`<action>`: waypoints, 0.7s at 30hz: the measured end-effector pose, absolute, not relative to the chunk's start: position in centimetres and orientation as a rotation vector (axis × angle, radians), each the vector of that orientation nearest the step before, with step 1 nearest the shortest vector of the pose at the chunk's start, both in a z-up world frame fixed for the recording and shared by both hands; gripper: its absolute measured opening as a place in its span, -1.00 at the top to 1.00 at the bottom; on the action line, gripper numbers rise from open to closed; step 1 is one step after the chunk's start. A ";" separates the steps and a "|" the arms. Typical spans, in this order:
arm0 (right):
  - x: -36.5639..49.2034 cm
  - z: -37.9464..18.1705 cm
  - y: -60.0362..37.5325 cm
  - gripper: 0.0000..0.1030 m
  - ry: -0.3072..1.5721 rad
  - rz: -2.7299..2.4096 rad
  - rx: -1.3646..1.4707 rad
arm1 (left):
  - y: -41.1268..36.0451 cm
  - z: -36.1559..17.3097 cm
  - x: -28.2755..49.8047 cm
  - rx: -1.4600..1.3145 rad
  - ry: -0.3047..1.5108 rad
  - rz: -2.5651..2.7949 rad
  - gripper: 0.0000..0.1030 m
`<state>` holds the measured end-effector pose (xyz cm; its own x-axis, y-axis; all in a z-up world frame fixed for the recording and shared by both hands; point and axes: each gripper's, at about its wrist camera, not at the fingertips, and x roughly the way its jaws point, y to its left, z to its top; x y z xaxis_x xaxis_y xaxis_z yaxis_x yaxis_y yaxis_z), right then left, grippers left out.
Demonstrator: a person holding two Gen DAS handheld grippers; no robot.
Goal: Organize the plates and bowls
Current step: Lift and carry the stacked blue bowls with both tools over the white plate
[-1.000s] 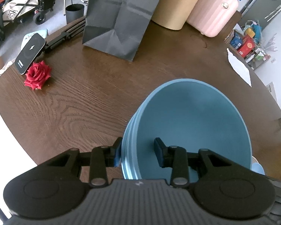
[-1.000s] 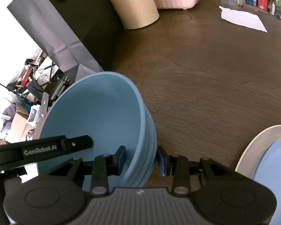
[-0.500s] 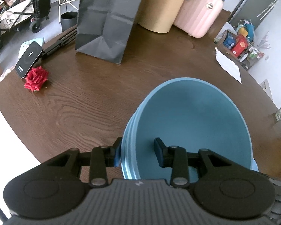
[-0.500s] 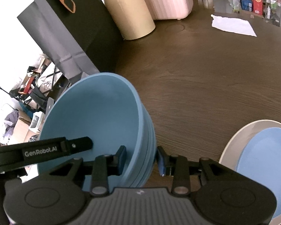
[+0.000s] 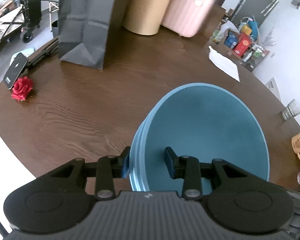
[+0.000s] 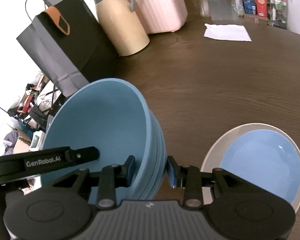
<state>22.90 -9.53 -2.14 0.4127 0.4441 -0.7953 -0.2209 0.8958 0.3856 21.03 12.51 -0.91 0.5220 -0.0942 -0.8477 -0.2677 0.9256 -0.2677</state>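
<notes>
Left wrist view: left gripper (image 5: 148,165) clenched on the near-left rim of the stack of blue bowls (image 5: 206,132), one pad outside the wall, the other inside. Stack raised above the brown table (image 5: 80,108), filling the frame from centre toward 4 o'clock. Black paper bag (image 5: 86,24) at 11 o'clock; tan jug (image 5: 148,8) and pink case (image 5: 188,10) at 12 o'clock; red rose (image 5: 22,89) and dark phone (image 5: 15,73) at 9 o'clock; white cloth (image 5: 225,66) at 2 o'clock; drinking glass (image 5: 291,110) at 3 o'clock. Right wrist view: right gripper (image 6: 151,170) clenched on the opposite rim of the same stack (image 6: 98,128), left pad inside, right pad outside. Left gripper's black finger (image 6: 50,159) marked "GenRobot.AI" entering from 9 o'clock, reaching into the top bowl. Light-blue plate (image 6: 264,160) lying in a larger cream plate (image 6: 214,149) on the table at 4 o'clock, just beside the stack, not touching.
</notes>
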 end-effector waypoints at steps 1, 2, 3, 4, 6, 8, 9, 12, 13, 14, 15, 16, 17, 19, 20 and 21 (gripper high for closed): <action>22.8 -2.1 -9.9 0.37 1.065 0.419 0.239 | 12.2 -0.8 21.0 -0.389 1.023 0.102 0.30; 22.7 -2.0 -10.3 0.37 1.063 0.415 0.243 | 11.8 -0.8 21.0 -0.387 1.022 0.097 0.30; 22.7 -1.9 -10.7 0.38 1.061 0.411 0.248 | 11.5 -0.7 21.0 -0.385 1.022 0.093 0.30; 22.5 -1.9 -11.1 0.38 1.057 0.406 0.251 | 11.1 -0.6 21.0 -0.383 1.021 0.089 0.30; 22.3 -1.8 -11.9 0.38 1.050 0.397 0.258 | 10.3 -0.4 20.9 -0.379 1.018 0.080 0.30; 22.1 -1.7 -12.7 0.38 1.046 0.389 0.262 | 9.5 -0.3 20.9 -0.375 1.018 0.072 0.30; 22.1 -1.6 -13.1 0.38 1.044 0.384 0.265 | 9.1 -0.3 20.9 -0.372 1.018 0.065 0.30; 21.9 -1.6 -14.5 0.39 1.037 0.369 0.277 | 7.9 -0.3 21.1 -0.366 1.021 0.046 0.30; 21.8 -1.6 -15.0 0.39 1.036 0.364 0.281 | 7.5 -0.3 21.1 -0.364 1.023 0.040 0.30; 21.7 -1.6 -15.5 0.39 1.034 0.357 0.285 | 7.1 -0.3 21.2 -0.363 1.024 0.035 0.30; 21.6 -1.6 -15.9 0.39 1.032 0.352 0.287 | 6.7 -0.3 21.2 -0.362 1.026 0.030 0.30; 21.5 -1.6 -16.3 0.39 1.031 0.347 0.289 | 6.3 -0.3 21.3 -0.361 1.027 0.025 0.30; 21.5 -1.7 -16.8 0.39 1.030 0.340 0.292 | 5.9 -0.3 21.4 -0.361 1.028 0.020 0.30; 21.4 -1.8 -17.7 0.39 1.028 0.328 0.299 | 5.1 -0.4 21.6 -0.359 1.033 0.010 0.30; 21.4 -1.8 -18.2 0.39 1.026 0.322 0.302 | 4.7 -0.5 21.7 -0.357 1.035 0.004 0.30; 21.4 -1.9 -18.6 0.39 1.025 0.316 0.305 | 4.2 -0.5 21.8 -0.354 1.038 -0.002 0.30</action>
<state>21.41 -18.62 -1.86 0.4817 0.3952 -0.7822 -0.1137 0.9132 0.3913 21.83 4.17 -0.52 0.5131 -0.1673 -0.8419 -0.1646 0.9434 -0.2878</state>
